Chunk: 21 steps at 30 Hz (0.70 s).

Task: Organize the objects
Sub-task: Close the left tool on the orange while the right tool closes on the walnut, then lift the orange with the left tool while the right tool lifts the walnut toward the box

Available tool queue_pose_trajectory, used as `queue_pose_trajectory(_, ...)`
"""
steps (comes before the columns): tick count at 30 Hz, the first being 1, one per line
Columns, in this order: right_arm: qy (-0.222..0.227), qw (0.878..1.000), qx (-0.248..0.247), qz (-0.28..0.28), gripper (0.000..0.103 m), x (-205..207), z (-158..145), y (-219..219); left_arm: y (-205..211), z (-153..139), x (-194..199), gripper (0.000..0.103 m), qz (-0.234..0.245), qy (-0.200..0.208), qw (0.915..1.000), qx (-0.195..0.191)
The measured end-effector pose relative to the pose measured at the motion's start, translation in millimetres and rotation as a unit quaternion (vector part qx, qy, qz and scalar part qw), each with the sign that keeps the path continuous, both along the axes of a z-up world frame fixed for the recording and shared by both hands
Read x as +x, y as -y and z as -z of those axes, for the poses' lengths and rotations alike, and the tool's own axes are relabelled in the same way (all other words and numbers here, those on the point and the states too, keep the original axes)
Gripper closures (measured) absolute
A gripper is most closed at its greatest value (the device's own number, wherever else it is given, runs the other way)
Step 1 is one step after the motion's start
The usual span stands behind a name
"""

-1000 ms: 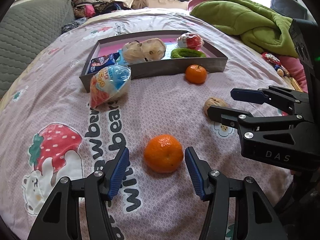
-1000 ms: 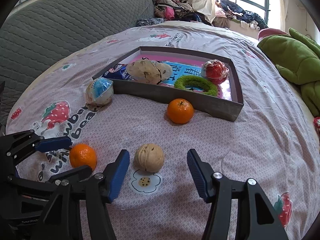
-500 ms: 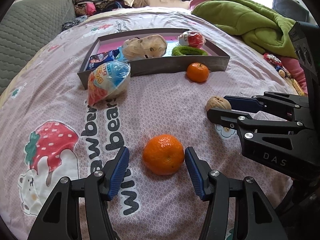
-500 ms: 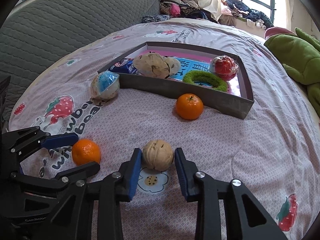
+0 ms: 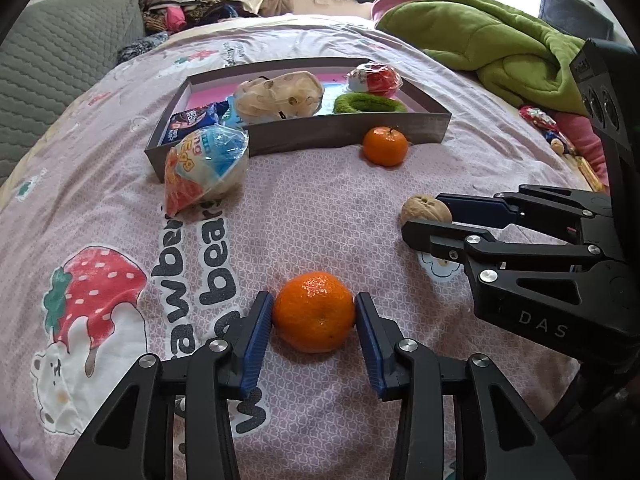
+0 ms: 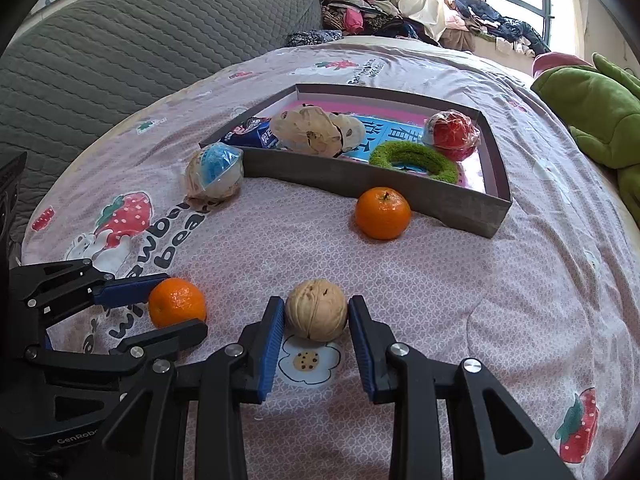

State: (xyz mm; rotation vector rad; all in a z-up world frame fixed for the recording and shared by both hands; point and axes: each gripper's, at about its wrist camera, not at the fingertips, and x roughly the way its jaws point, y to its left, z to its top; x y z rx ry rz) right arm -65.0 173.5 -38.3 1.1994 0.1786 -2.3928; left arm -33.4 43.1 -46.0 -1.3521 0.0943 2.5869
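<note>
Green blanket (image 5: 492, 40), grey quilted sofa (image 6: 140, 40), clothes pile (image 6: 360, 16) by window.

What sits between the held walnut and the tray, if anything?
A loose mandarin lies on the bedspread just before the tray's near wall, roughly on the line from the walnut in the right tongs. Lifting over it should clear it.

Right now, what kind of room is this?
Probably a bedroom. Everything sits on a bed with a strawberry-print sheet, a green blanket lies bunched at one side, and clothes are piled by the window.
</note>
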Motion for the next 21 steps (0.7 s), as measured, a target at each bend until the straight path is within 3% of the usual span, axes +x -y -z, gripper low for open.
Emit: queue_pose_trajectory(21,-0.005,1.0,-0.009,0.004,0.07,-0.7,-6.7,-1.9,-0.5,-7.8,2.2,0.06,0.003,-0.013,0.9999,0.004)
